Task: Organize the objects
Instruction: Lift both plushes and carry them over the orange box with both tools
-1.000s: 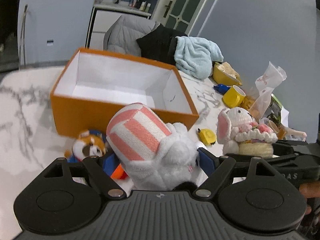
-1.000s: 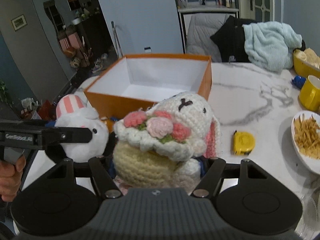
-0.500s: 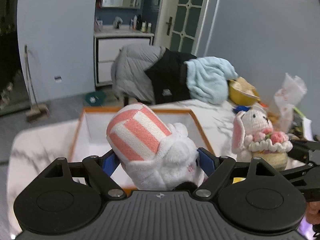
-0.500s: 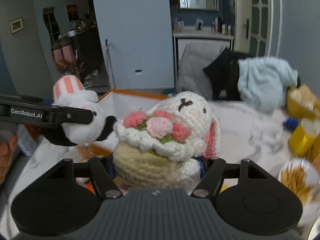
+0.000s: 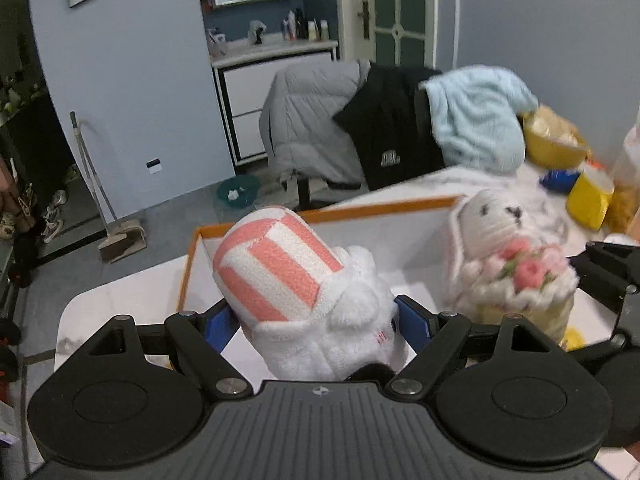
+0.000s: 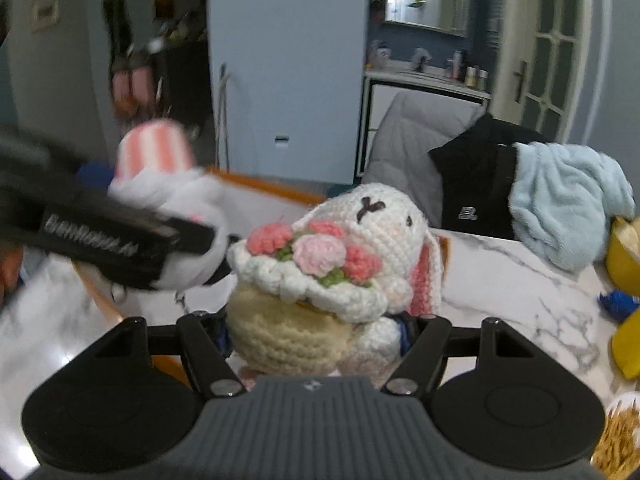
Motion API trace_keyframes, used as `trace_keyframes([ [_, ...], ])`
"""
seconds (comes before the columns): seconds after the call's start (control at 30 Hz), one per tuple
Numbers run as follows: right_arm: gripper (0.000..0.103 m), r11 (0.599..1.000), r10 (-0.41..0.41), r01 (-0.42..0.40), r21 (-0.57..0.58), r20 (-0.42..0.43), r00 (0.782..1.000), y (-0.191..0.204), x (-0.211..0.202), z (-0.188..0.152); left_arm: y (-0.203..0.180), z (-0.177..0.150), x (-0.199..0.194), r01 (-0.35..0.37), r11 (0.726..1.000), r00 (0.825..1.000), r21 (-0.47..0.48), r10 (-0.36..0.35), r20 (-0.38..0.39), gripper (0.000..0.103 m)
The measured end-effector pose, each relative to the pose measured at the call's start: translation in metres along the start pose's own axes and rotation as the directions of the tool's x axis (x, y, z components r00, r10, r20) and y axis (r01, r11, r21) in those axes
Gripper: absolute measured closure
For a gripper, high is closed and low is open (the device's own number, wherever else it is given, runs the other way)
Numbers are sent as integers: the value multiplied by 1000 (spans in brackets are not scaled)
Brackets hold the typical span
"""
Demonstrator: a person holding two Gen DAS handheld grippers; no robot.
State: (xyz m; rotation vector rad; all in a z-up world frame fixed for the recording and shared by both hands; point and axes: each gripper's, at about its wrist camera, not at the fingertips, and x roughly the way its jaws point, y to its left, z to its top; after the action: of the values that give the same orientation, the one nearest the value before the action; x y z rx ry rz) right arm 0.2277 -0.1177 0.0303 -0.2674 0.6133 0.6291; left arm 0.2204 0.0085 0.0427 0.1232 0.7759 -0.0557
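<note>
My left gripper is shut on a white plush toy with a pink-and-white striped hat, held in the air over the near edge of the orange box with a white inside. My right gripper is shut on a crocheted white bunny holding pink flowers, also lifted, over the box's right side. The bunny shows in the left wrist view, and the striped-hat plush shows blurred in the right wrist view, left of the bunny.
The marble table carries a yellow mug, a yellow bowl, a blue item and a dish of fries at the right. A chair with grey and black jackets and a light blue towel stands behind.
Both grippers have risen from the table with their toys and moved forward over the orange box. The bunny has come closer to the striped-hat plush.
</note>
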Motion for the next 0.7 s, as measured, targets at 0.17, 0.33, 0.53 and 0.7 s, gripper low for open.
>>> trace_keyframes([
  [0.17, 32, 999, -4, 1, -46, -71, 997, 4, 24, -18, 0, -10, 24, -37, 999, 996, 16, 38, -78, 7],
  [0.33, 32, 995, 64, -54, 84, -127, 990, -13, 34, -18, 8, -26, 42, -33, 999, 987, -3, 32, -156, 7],
  [0.53, 31, 993, 104, -92, 70, -203, 974, -12, 37, -15, 8, -45, 54, 4, 1000, 955, -10, -7, -295, 7],
  [0.7, 31, 994, 112, -109, 29, -253, 961, -7, 38, -15, 10, -55, 50, 36, 997, 936, -66, -57, -349, 7],
])
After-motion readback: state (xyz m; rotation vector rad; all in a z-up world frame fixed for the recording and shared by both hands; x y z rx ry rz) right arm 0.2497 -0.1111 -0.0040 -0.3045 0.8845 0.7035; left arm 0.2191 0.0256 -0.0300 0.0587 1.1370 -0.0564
